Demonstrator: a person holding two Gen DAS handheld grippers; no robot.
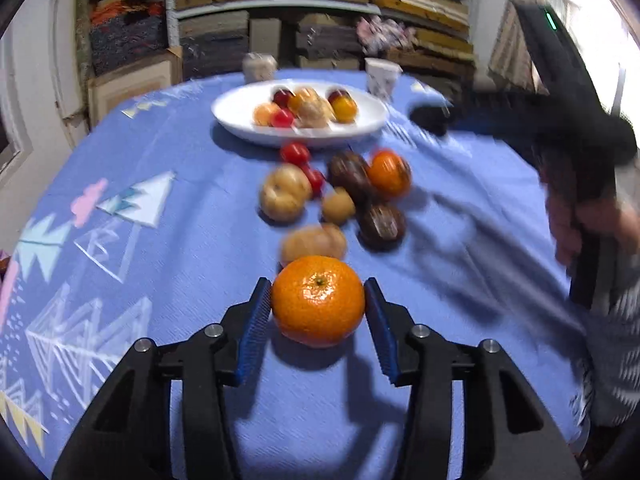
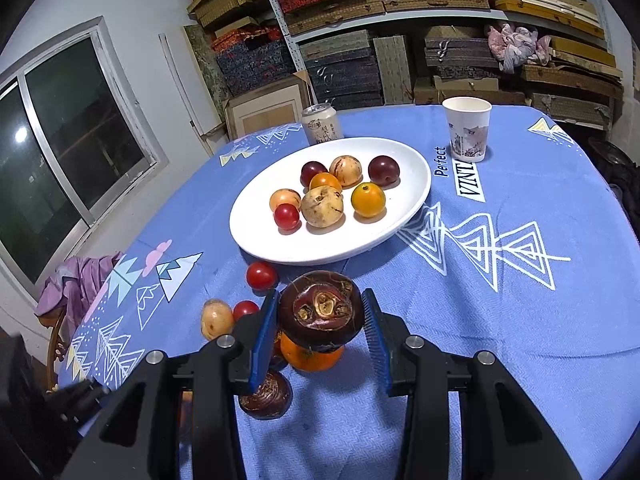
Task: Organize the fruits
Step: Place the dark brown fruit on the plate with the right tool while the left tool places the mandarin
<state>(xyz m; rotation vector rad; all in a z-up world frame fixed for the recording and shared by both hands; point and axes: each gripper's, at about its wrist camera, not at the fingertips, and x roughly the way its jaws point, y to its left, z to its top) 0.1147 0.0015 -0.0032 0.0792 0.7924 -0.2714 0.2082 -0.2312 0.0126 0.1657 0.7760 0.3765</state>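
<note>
Gathering loose fruit onto the far white plate (image 2: 408,200) is judged under way: the left gripper (image 1: 318,300) is clamped on a mandarin (image 1: 318,300), the right gripper (image 2: 322,312) on a dark brown fruit (image 2: 322,308), both lifted near the pile, so carrying and release over the plate are called for next.

On the white plate (image 2: 404,208) lie seven pieces of fruit. On the blue cloth (image 2: 500,320), nearer than the plate, two red tomatoes (image 2: 261,275) show, two dark brown fruits (image 2: 321,307), one orange (image 2: 312,356) and one pale yellow fruit (image 2: 217,319). At the far side stand one can (image 2: 322,123) and one paper cup (image 2: 467,129).
</note>
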